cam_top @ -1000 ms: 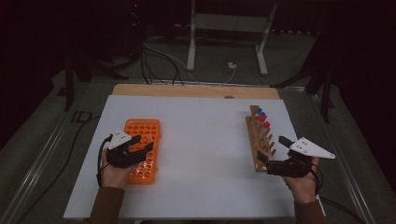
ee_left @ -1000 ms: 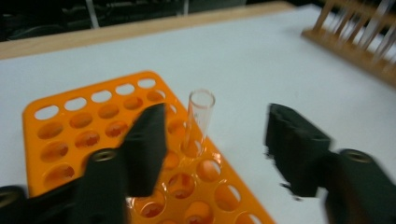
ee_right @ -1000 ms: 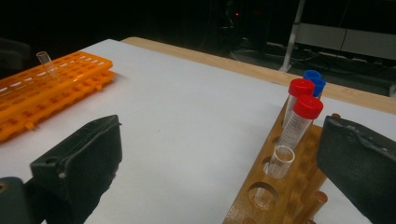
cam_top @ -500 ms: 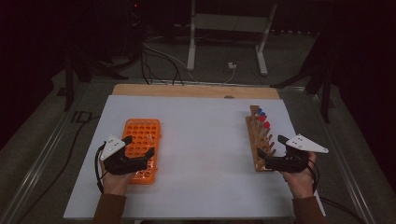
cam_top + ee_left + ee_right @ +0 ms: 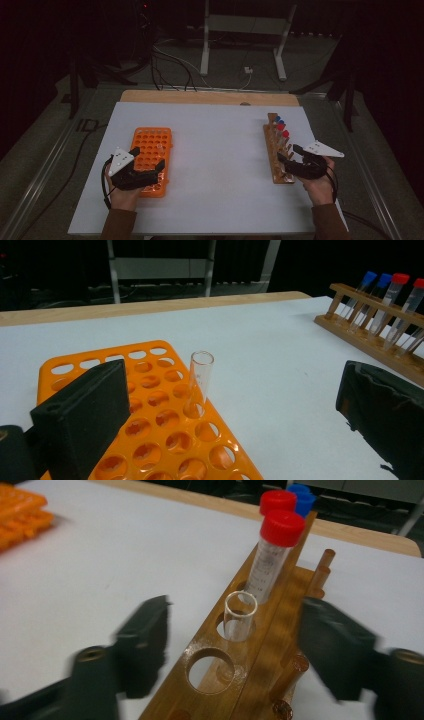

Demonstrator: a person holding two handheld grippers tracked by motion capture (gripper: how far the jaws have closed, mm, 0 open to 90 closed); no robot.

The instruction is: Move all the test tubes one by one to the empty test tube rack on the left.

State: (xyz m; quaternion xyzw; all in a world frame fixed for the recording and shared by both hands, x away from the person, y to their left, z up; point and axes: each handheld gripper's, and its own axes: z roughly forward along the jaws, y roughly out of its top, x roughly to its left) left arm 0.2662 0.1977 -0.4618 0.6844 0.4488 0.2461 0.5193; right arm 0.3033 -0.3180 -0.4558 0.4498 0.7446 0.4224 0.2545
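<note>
- Left gripper [image 5: 148, 167] wide open, holding nothing; I've let go of the glass tube [image 5: 199, 385], upright in the orange rack [image 5: 150, 425].
- Right gripper [image 5: 235, 645] half open, jaws just closing round an open tube [image 5: 239, 617] in the wooden rack [image 5: 260, 645], not yet gripping.
- Next: pinch it, lift toward 12 o'clock, carry to 9.

Two forearms in brown sleeves entering from six o'clock of the high view. Left hand [image 5: 120, 192] wrapped around the black two-jaw left gripper [image 5: 147, 160], aimed toward one o'clock, jaws spread wide, just been opening, nothing pressed between the pads. Right hand [image 5: 320, 182] gripping the black right gripper [image 5: 289, 153], aimed toward ten o'clock, jaws part open, just been closing, pads pressing on nothing.
</note>
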